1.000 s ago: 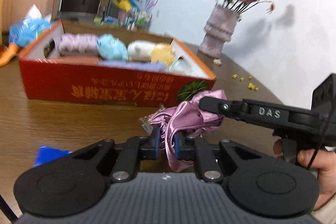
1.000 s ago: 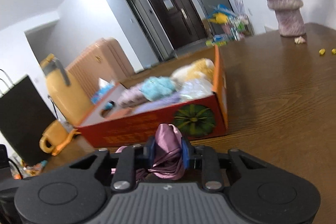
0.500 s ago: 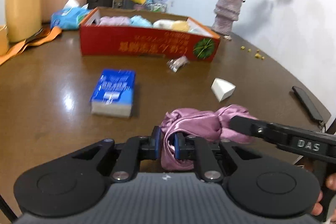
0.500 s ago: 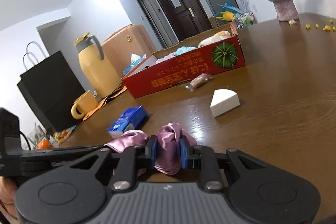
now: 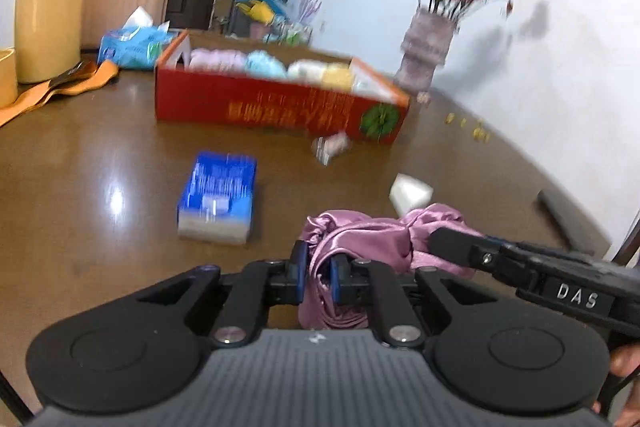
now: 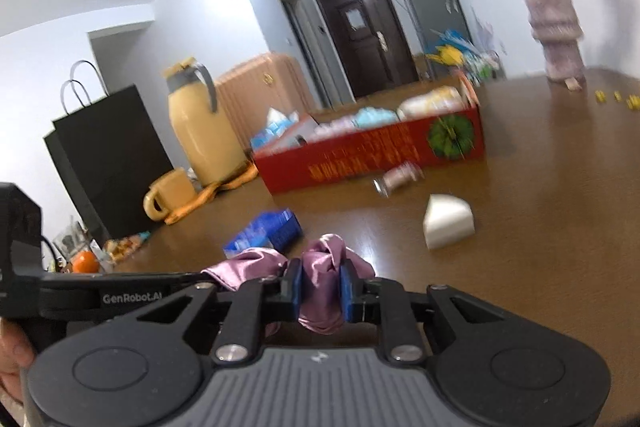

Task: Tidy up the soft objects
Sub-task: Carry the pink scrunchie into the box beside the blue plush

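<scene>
- Left gripper (image 5: pixel 319 275) clamped tight on one end of pink satin cloth (image 5: pixel 372 239), held just above the brown table (image 5: pixel 100 155).
- Right gripper (image 6: pixel 321 287) jaws closing, pads pressing the cloth's other end; its fingertips hidden in folds from the left view.
- Red box (image 5: pixel 276 103) of soft items blurred; contents indistinct.
- Small packet (image 5: pixel 330 147) by the box unreadable.

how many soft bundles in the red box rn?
4 visible in the red box, in a row: lilac nearest the thermos side, then blue, white, yellow. Blurred; more may sit behind the wall.
</scene>
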`<state>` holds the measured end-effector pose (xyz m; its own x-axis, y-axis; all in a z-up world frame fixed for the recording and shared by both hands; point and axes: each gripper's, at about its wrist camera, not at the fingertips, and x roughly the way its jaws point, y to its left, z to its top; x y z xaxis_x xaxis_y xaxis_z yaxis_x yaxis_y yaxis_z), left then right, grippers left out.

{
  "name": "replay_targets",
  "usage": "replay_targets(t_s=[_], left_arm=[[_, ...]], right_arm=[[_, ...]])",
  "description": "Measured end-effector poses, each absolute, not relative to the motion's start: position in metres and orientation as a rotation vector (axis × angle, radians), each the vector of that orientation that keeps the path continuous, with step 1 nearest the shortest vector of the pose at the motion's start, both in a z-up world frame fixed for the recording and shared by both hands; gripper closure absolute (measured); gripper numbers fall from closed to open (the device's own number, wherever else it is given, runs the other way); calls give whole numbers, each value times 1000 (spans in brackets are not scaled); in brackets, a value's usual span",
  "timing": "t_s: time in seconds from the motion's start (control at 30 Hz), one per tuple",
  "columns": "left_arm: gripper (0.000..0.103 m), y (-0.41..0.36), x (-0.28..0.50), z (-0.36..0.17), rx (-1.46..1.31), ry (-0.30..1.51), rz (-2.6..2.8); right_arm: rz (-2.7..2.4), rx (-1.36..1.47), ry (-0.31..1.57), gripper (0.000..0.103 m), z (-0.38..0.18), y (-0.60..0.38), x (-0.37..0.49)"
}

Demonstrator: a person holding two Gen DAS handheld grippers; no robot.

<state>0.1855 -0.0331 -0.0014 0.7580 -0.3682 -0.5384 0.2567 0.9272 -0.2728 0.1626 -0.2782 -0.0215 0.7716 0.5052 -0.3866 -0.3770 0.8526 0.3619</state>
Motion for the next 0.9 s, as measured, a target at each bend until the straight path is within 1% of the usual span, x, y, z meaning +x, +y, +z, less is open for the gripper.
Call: replay_targets(t_s=[0.1, 0.2, 0.3, 0.37, 0.43, 0.53, 0.63, 0.7, 0.73, 0.77, 0.83, 0.9], left_arm=[[91, -15, 218, 23, -241, 557, -371], [91, -3, 267, 51, -233, 500, -351], [91, 7, 331, 78, -199, 447, -305], [91, 14, 380, 87, -185, 461, -287], [91, 20, 428, 84, -177, 513, -236], [91, 21, 485, 64, -138, 617, -206], [91, 15, 515, 42, -56, 675, -187], [87, 14, 522, 31, -25, 679, -175], [80, 15, 522, 27, -24, 679, -180], [70, 18, 521, 24, -32, 681, -190], [63, 23, 518, 22, -48, 676, -202], [60, 29, 512, 24, -55, 669, -208]], right_arm=[[514, 268, 453, 85, 4, -275, 190], [548, 249, 420, 85, 37, -263, 240], [567, 195, 395, 85, 67, -240, 307], [566, 192, 425, 85, 77, -225, 362], [563, 212, 492, 85, 77, -213, 416], [525, 230, 596, 86, 64, -197, 482], [479, 208, 689, 86, 44, -182, 525], [461, 208, 763, 85, 27, -174, 547], [448, 210, 797, 85, 19, -171, 554], [439, 201, 826, 85, 13, -168, 559], [428, 181, 850, 80, 5, -162, 561], [415, 167, 854, 77, 4, -158, 560]])
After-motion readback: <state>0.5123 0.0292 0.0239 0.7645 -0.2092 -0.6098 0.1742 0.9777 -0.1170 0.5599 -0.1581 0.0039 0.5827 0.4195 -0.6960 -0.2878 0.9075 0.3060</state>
